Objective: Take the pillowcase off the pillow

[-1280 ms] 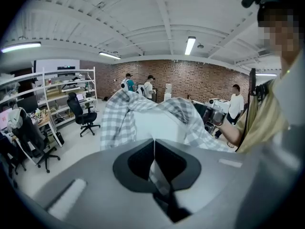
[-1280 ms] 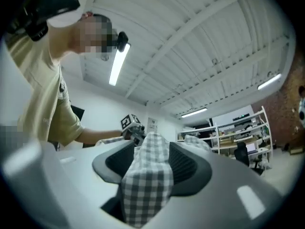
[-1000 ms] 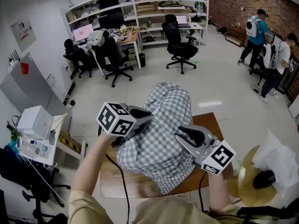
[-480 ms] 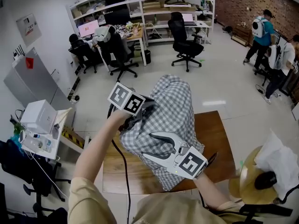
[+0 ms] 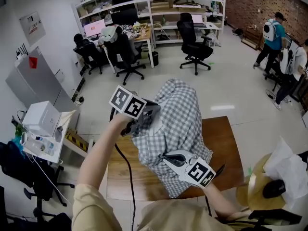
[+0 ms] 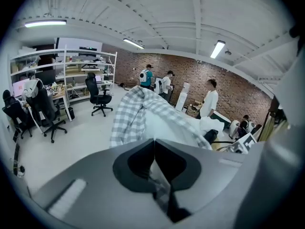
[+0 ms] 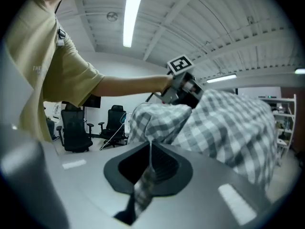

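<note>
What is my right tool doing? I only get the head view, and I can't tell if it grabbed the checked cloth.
Observer: In the right gripper view, the right tool is shut, pinching a fold of the checked pillowcase.
Operator: And my left tool?
Observer: The left gripper view shows the left tool shut on the pillowcase too.
Operator: Is the pillow peeking out?
Observer: Yes, that view shows the white pillow under the checked edge.

Count: 1 checked pillowcase [image 5: 180, 124]; 1 bench [image 5: 222, 143]; 2 tongs, left tongs [image 5: 153, 114] and right tongs [image 5: 167, 159]; 3 office chairs [image 5: 195, 44] at 12 o'clock; 2 persons [image 5: 274, 30] at 2 o'clock.
</note>
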Tool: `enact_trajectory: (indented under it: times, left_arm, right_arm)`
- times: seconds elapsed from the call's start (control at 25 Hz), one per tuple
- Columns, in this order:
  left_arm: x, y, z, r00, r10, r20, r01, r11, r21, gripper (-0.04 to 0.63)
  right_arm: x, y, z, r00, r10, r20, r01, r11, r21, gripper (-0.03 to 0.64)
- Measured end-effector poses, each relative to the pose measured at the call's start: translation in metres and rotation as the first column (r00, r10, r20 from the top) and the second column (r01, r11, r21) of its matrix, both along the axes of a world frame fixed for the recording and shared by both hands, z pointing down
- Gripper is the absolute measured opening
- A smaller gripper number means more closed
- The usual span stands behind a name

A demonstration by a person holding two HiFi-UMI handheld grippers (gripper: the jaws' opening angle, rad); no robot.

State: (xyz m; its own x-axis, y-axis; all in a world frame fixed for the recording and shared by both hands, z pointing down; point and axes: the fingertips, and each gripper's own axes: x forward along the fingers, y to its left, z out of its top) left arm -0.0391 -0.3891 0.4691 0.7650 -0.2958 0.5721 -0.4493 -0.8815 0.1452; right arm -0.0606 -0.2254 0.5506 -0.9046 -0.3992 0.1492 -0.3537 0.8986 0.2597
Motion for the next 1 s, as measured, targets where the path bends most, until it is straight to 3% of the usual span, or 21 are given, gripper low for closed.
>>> enact_trajectory:
  times: [0.16,0.28,0.32,0.4,0.48,0.52,0.64,0.76,0.84,1.0]
  left_arm:
    - [-0.018,-0.006,0.011,0.998,-0.032,-0.046,0.031,0.999,-0.018,0.006]
    - [-0.019,0.001,0.019,0.998,0.009,-0.06,-0.01,1.0,-0.022,0.006]
    - [-0.018,0.004,0.02,0.998,0.025,-0.063,-0.027,0.999,-0.017,0.006]
    - [-0.018,0.011,0.019,0.995,0.044,-0.088,-0.046,0.999,-0.023,0.008]
    - [-0.019,0.019,0.01,0.99,0.065,-0.128,-0.069,0.997,-0.023,0.008]
    - [-0.019,0.026,0.004,0.986,0.084,-0.142,-0.087,0.996,-0.014,0.008]
    - [-0.013,0.046,-0.012,0.978,0.152,-0.144,-0.15,0.988,0.028,0.008]
    - [-0.005,0.066,-0.018,0.971,0.203,-0.123,-0.197,0.979,0.059,0.008]
    - [0.001,0.076,-0.019,0.968,0.22,-0.119,-0.213,0.975,0.071,0.008]
    - [0.013,0.088,-0.015,0.965,0.235,-0.119,-0.227,0.971,0.08,0.006]
  right_arm:
    - [0.027,-0.008,0.094,0.998,0.023,-0.063,-0.033,0.985,-0.17,0.002]
    - [0.03,-0.008,0.12,1.0,0.003,-0.026,-0.01,0.969,-0.246,0.002]
    - [0.029,-0.005,0.114,1.0,-0.022,0.017,0.026,0.965,-0.26,0.003]
    - [0.033,0.005,0.08,0.977,-0.084,0.198,0.137,0.952,-0.275,0.017]
    - [0.057,0.009,0.027,0.906,-0.107,0.41,0.216,0.95,-0.228,0.154]
    - [0.076,0.007,-0.001,0.869,-0.103,0.484,0.216,0.959,-0.184,0.17]
    - [0.139,-0.025,-0.073,0.807,-0.007,0.59,0.074,0.993,-0.09,0.166]
    - [0.178,-0.078,-0.114,0.783,0.13,0.609,-0.11,0.991,-0.07,0.16]
    - [0.184,-0.107,-0.117,0.783,0.166,0.599,-0.131,0.986,-0.102,0.16]
    - [0.183,-0.137,-0.093,0.789,0.174,0.59,-0.075,0.979,-0.189,0.167]
